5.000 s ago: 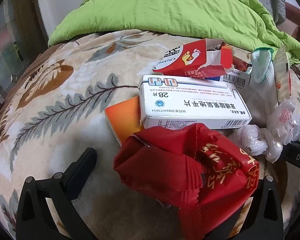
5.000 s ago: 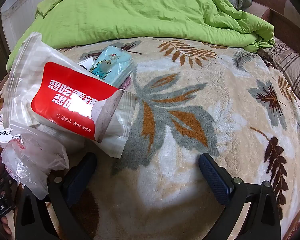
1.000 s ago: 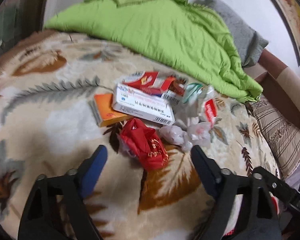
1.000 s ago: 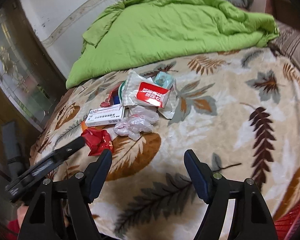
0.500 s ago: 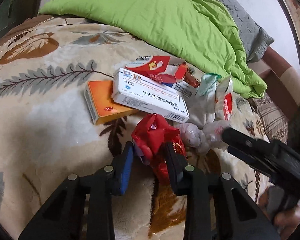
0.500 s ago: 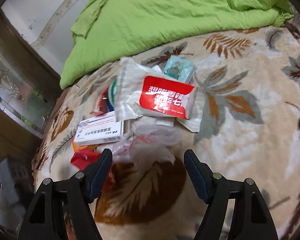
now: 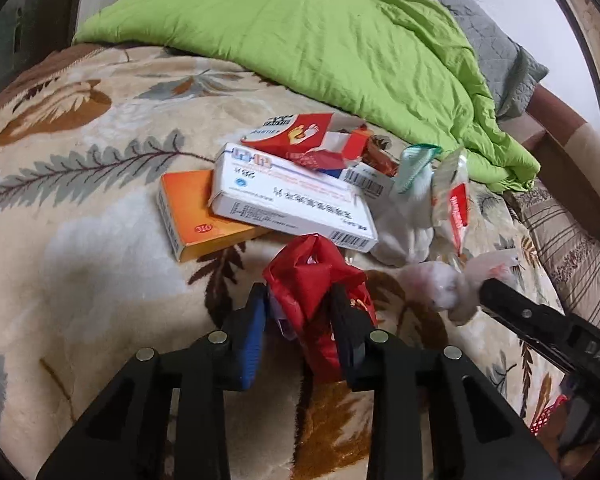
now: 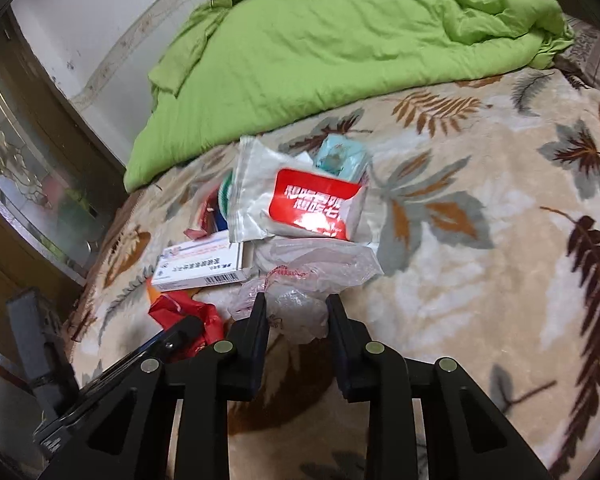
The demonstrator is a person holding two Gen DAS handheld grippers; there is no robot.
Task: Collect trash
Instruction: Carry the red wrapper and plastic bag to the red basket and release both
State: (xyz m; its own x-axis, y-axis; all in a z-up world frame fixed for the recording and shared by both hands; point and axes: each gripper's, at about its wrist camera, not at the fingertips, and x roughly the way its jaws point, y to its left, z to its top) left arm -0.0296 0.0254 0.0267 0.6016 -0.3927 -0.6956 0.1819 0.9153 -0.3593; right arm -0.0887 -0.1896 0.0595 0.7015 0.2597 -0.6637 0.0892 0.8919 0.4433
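A pile of trash lies on a leaf-patterned blanket [image 7: 80, 264]. My left gripper [image 7: 298, 300] is shut on a crumpled red plastic bag [image 7: 308, 276] at the pile's near edge, its pads pinching the bag from both sides. My right gripper [image 8: 296, 312] has its jaws closing on a crumpled clear plastic bag [image 8: 312, 272], which is squeezed between the pads. The clear plastic bag [image 7: 440, 280] also shows in the left wrist view, beside the right gripper's black finger [image 7: 540, 320]. The red bag [image 8: 180, 312] lies just left of the right gripper.
The pile also holds a white medicine box [image 7: 292, 200], an orange box [image 7: 192, 216], a torn red-and-white carton [image 7: 300, 136], a wet-wipe pack [image 8: 304, 200] and a teal packet [image 8: 340, 156]. A green quilt [image 7: 320, 32] lies behind. A glass-fronted cabinet [image 8: 20, 160] stands at the left.
Both grippers came down onto the pile. The left one closed on the red bag first; the right one then moved in and closed on the clear plastic bag.
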